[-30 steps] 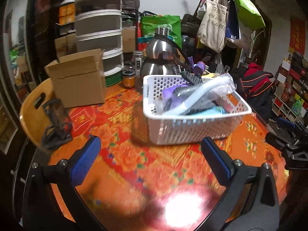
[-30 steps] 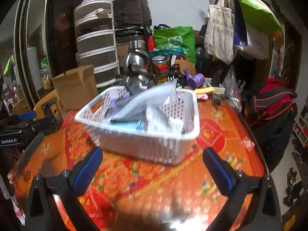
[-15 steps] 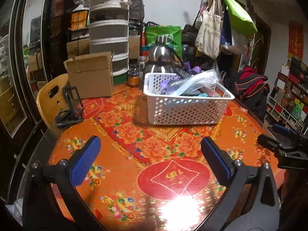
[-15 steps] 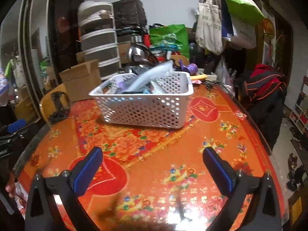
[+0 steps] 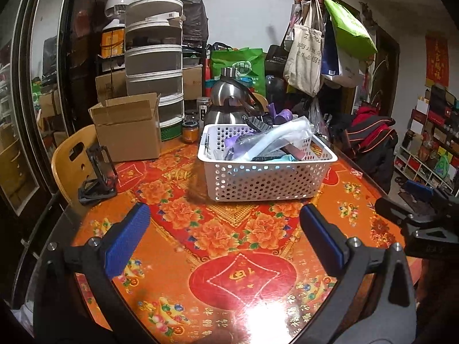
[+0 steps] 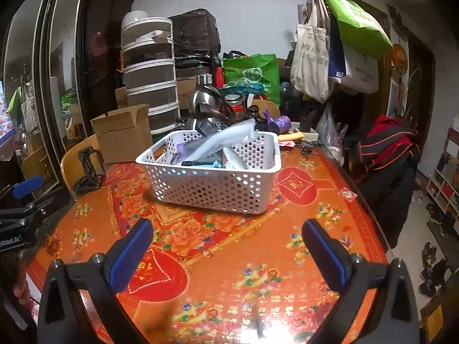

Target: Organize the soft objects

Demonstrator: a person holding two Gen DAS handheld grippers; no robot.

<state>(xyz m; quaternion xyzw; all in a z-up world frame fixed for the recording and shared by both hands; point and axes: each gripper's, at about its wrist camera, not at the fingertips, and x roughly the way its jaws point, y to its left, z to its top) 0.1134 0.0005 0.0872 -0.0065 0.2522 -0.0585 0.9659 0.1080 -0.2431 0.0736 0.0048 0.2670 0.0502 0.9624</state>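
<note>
white basket on floral table, packed with clear-bagged soft items | left gripper in front of basket, well apart, fingers spread, holding nothing | right gripper in front of basket, spread, empty | cardboard box left of basket | steel kettle behind basket

White perforated basket upright on the floral table, heaped with plastic-wrapped soft items poking above its rim
</note>
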